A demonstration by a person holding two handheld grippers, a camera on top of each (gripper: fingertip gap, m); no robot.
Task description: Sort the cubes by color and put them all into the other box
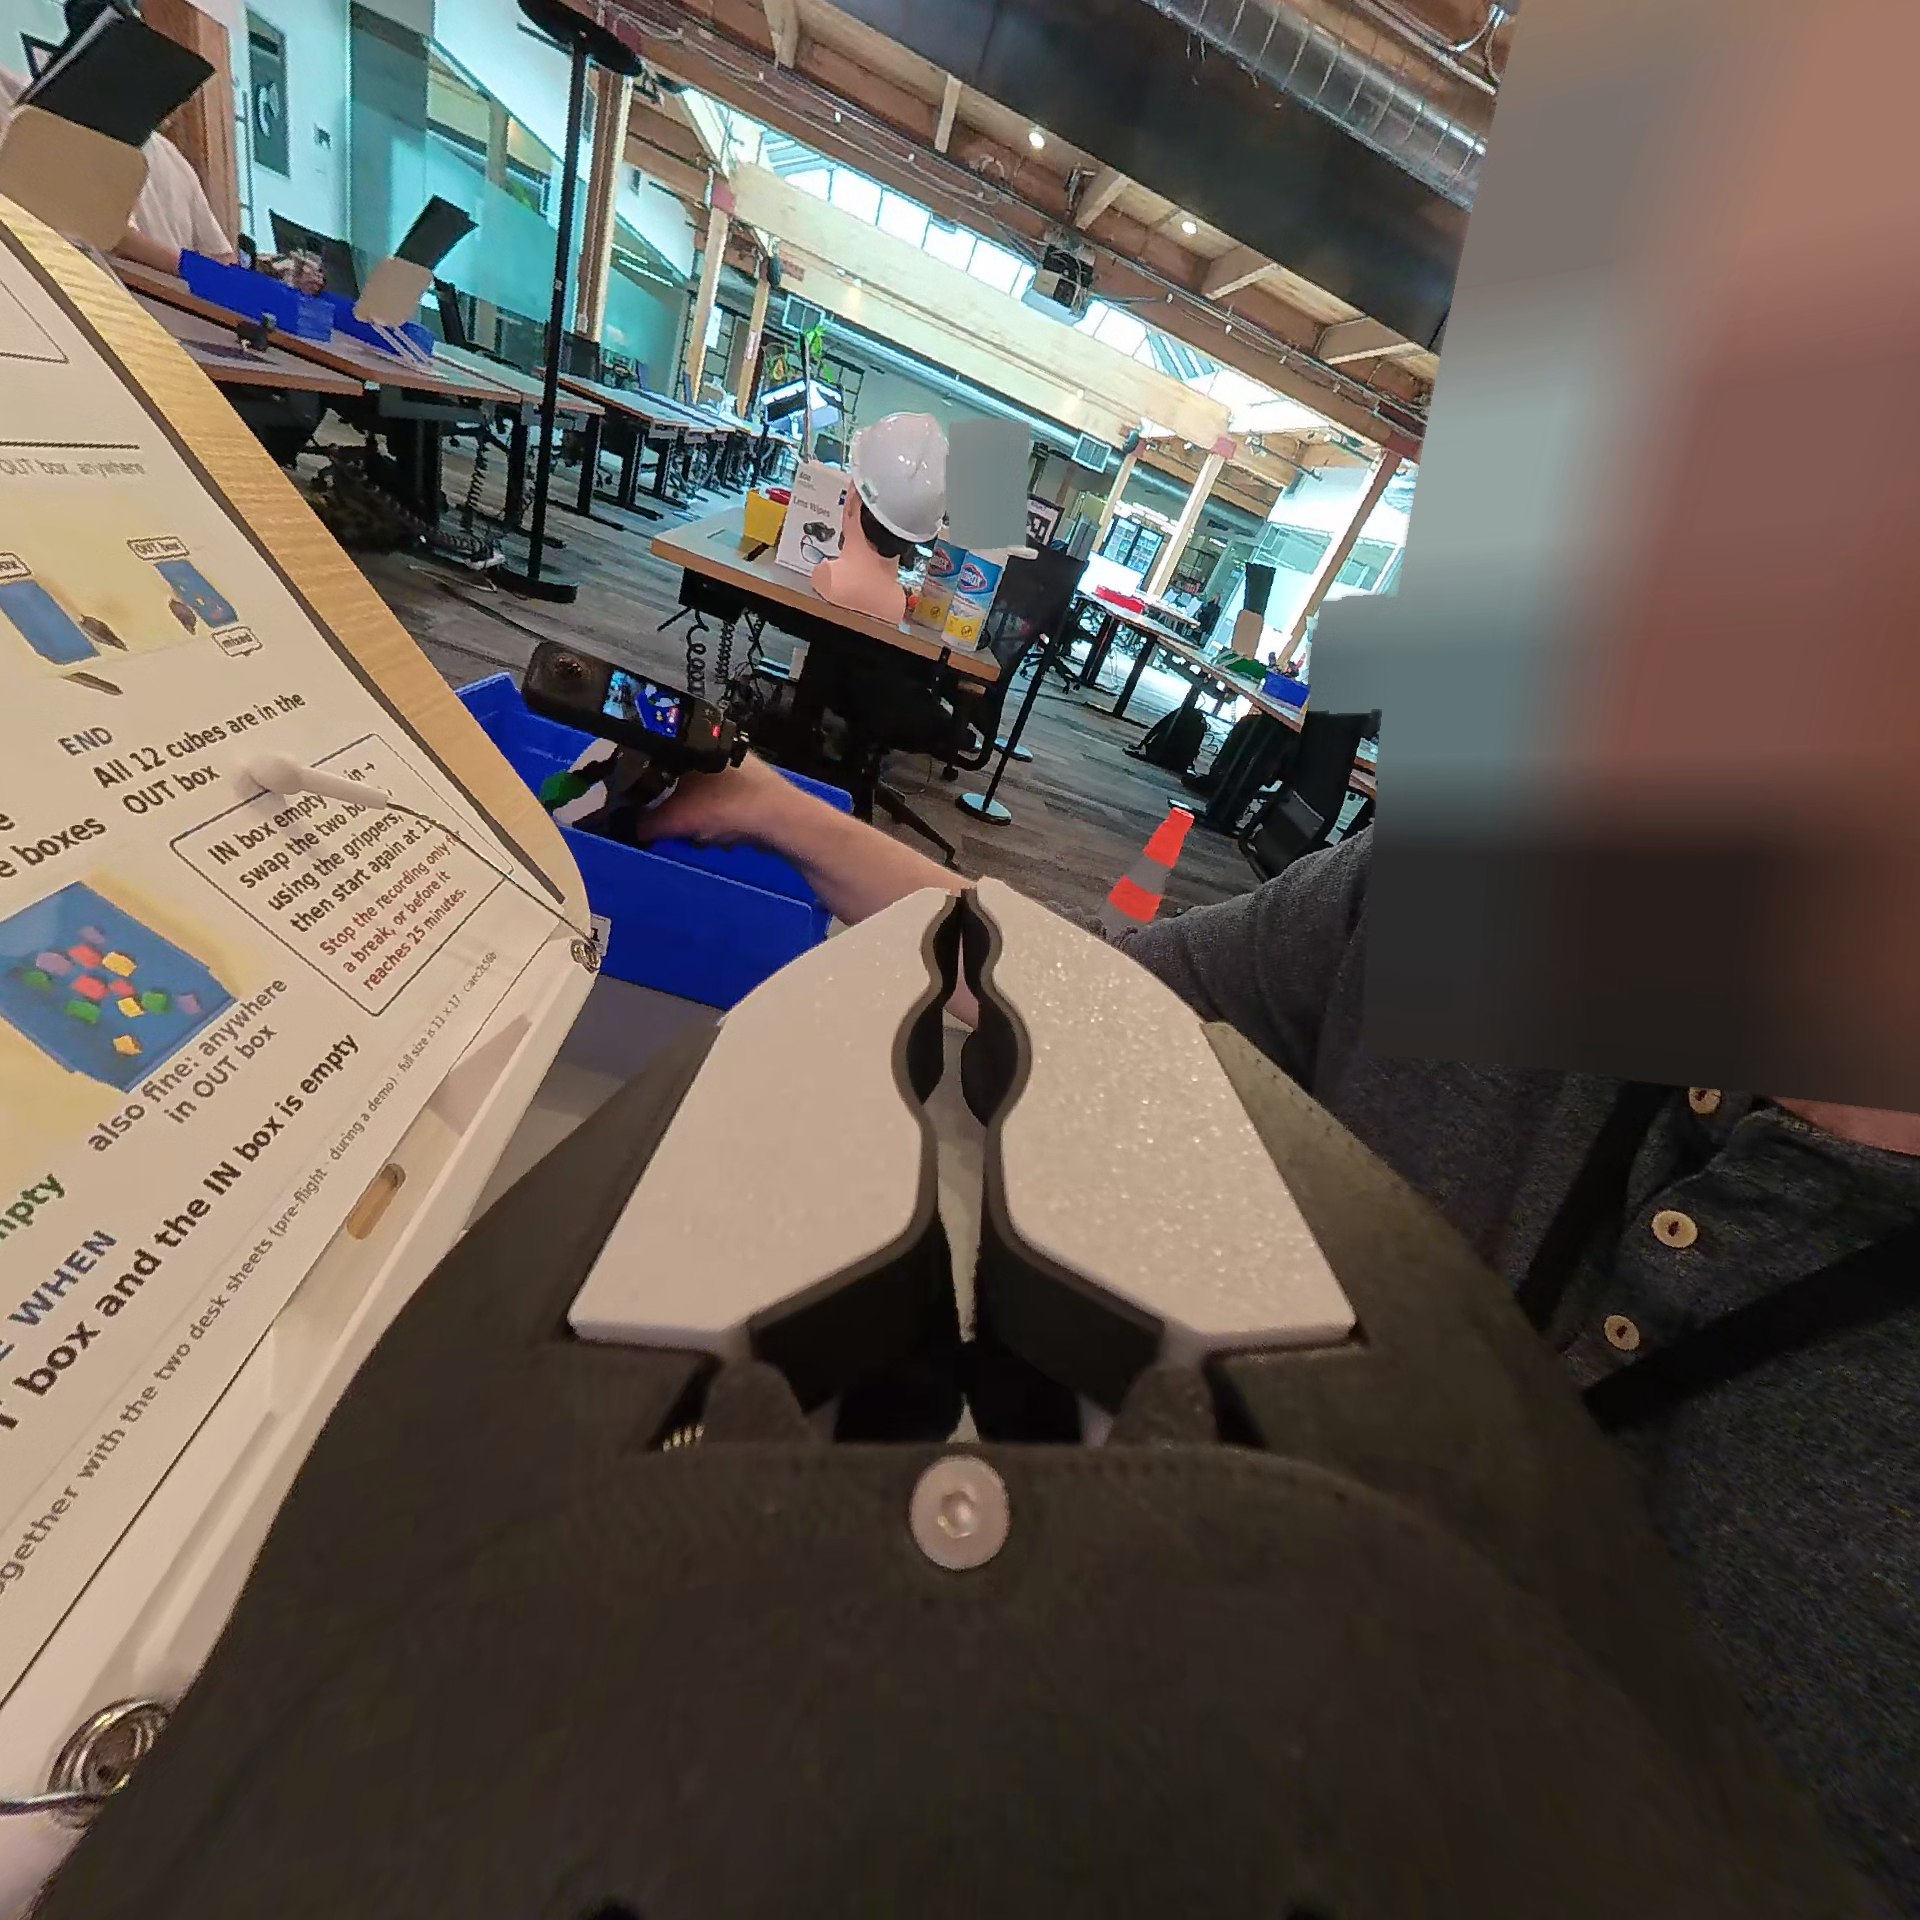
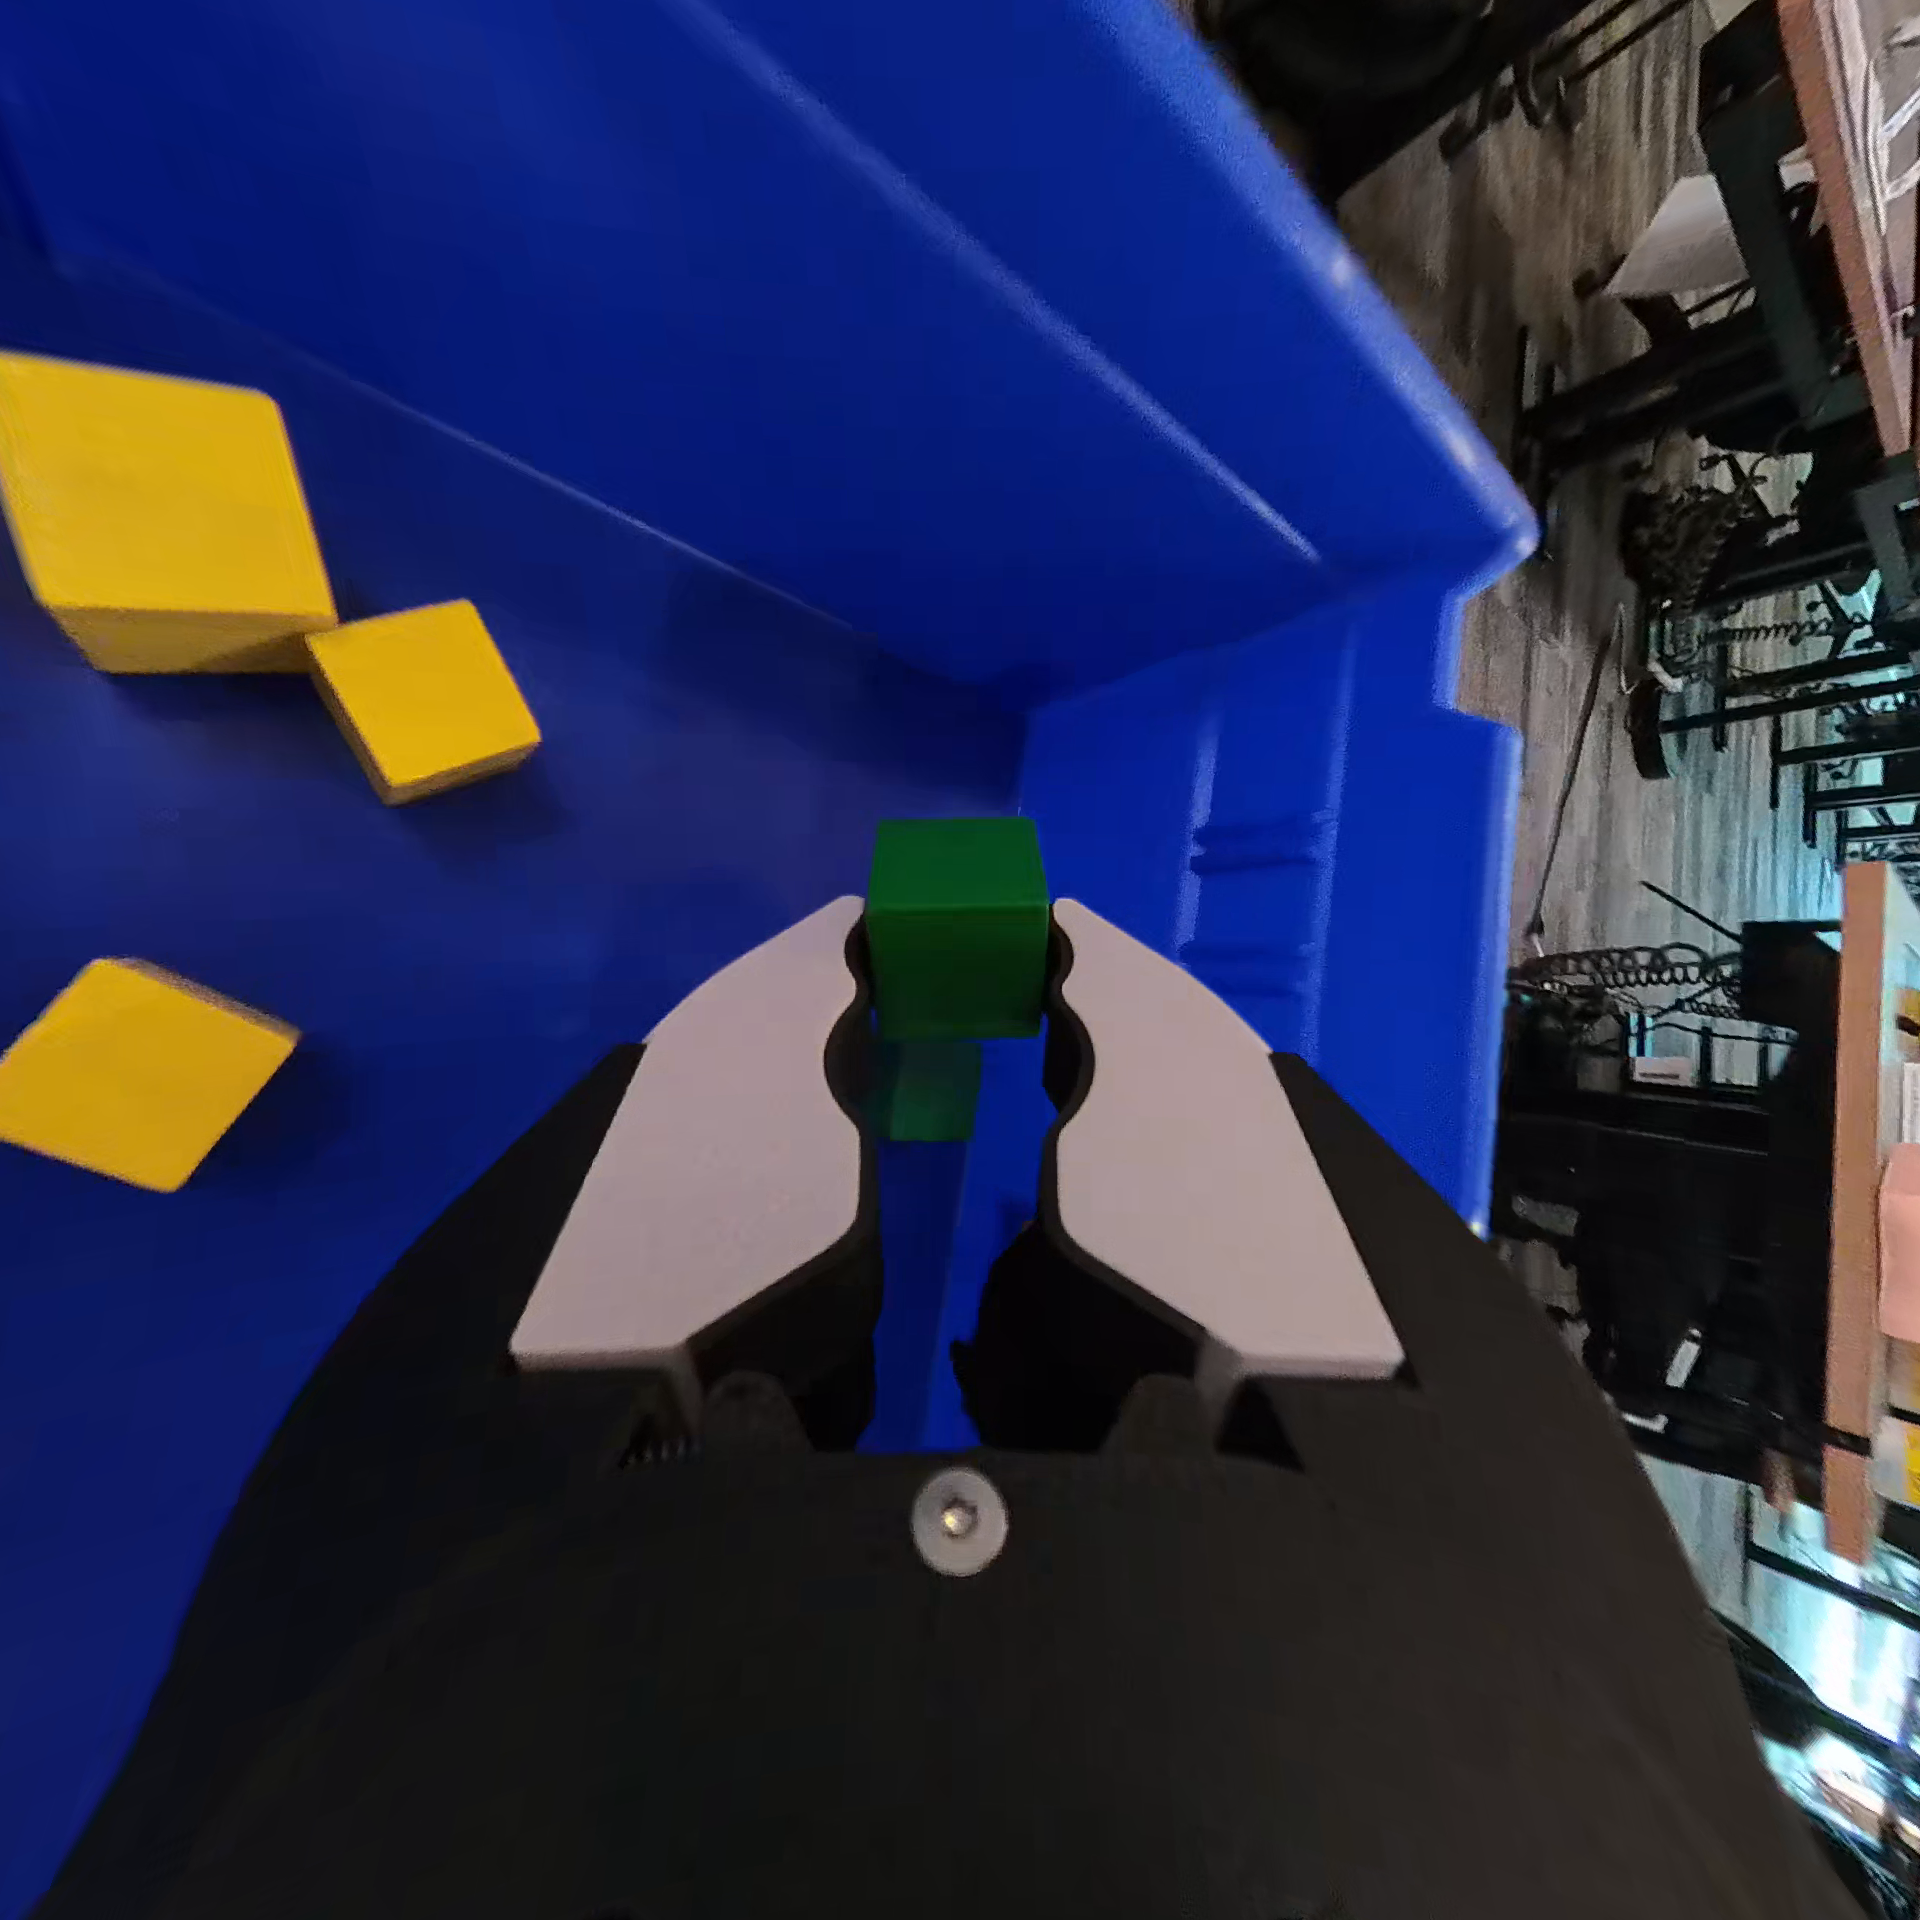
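The blue box [image 2: 727, 312] fills the right wrist view, and the right gripper [image 2: 956, 966] reaches down inside it near a corner. Three yellow cubes [image 2: 156, 509] already lie grouped on its floor, off to the gripper's left — so the yellow set looks at least partly delivered. The right gripper pinches a green cube [image 2: 956, 935], both pads pressed on its sides, above the floor and not yet set down. The left gripper [image 1: 964, 904] is pressed together on nothing, idle and raised beside an instruction sheet [image 1: 208, 831]. How many cubes remain elsewhere cannot be told — the other box is unseen.
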